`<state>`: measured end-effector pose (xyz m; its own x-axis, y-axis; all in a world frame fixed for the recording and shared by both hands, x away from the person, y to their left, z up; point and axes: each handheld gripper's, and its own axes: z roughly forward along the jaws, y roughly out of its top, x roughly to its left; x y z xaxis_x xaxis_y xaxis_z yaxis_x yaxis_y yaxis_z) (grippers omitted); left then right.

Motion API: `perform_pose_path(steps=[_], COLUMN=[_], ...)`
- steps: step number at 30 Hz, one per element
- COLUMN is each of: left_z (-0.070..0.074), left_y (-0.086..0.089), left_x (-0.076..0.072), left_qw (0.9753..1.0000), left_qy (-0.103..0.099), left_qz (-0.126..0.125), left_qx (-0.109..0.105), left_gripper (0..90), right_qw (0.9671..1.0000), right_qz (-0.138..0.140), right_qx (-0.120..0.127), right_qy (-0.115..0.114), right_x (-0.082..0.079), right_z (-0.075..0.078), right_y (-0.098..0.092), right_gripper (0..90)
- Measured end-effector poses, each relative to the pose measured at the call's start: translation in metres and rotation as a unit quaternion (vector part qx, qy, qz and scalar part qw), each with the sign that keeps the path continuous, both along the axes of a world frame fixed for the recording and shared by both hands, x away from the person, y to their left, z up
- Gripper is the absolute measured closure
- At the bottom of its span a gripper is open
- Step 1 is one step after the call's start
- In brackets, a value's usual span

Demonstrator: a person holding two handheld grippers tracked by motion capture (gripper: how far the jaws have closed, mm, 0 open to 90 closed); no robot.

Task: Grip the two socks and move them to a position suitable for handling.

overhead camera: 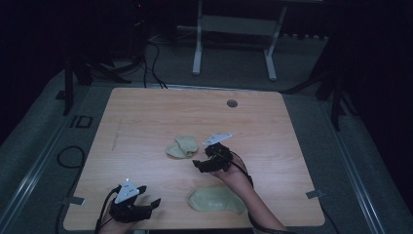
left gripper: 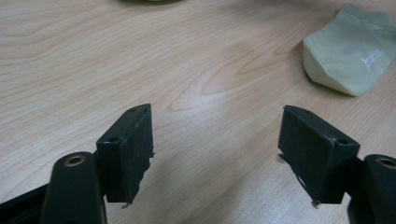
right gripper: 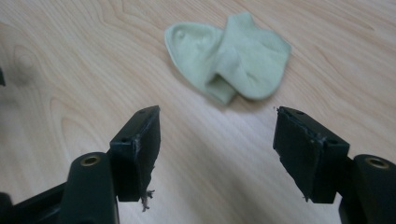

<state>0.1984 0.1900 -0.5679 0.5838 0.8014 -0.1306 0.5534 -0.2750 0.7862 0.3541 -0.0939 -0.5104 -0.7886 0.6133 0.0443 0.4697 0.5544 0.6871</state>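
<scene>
**Two socks, two grippers: positions for pickup**

- Left gripper point(overhead camera: 146, 197): near-left table edge, jaws wide apart, holding nothing.
- Folded sock point(overhead camera: 182, 146): table centre, crumpled, just left of and slightly beyond the right gripper, long axis roughly left-right.
- Right gripper point(overhead camera: 200, 162): jaws wide apart, empty, aimed at that sock; judged the nearer tool.
- Flat sock point(overhead camera: 216, 199): near edge, under the right forearm.
- Table point(overhead camera: 146, 112): bare wood all round.

Left gripper point(overhead camera: 148, 196) low at the near table edge, jaws spread wide and empty; right gripper point(overhead camera: 198, 165) extended mid-table, jaws likewise apart, holding nothing.
</scene>
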Motion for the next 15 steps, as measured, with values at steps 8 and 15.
perform_pose_path(steps=[8, 15], left_z=[-0.002, 0.0], left_y=[-0.001, -0.003], left_x=[-0.001, -0.002], left_qw=[1.0, 1.0], left_qy=[0.003, -0.001], left_qz=[-0.003, -0.001], left_qx=[0.008, 0.003], left_gripper=[19.5, 13.9], right_qw=[0.9999, 0.9996], right_qz=[-0.006, -0.015], right_qx=[-0.013, -0.017], right_qy=[0.002, 0.014], right_x=[0.02, 0.038], right_z=[-0.003, -0.005], right_y=[0.02, 0.035], right_gripper=[30.5, 30.1])
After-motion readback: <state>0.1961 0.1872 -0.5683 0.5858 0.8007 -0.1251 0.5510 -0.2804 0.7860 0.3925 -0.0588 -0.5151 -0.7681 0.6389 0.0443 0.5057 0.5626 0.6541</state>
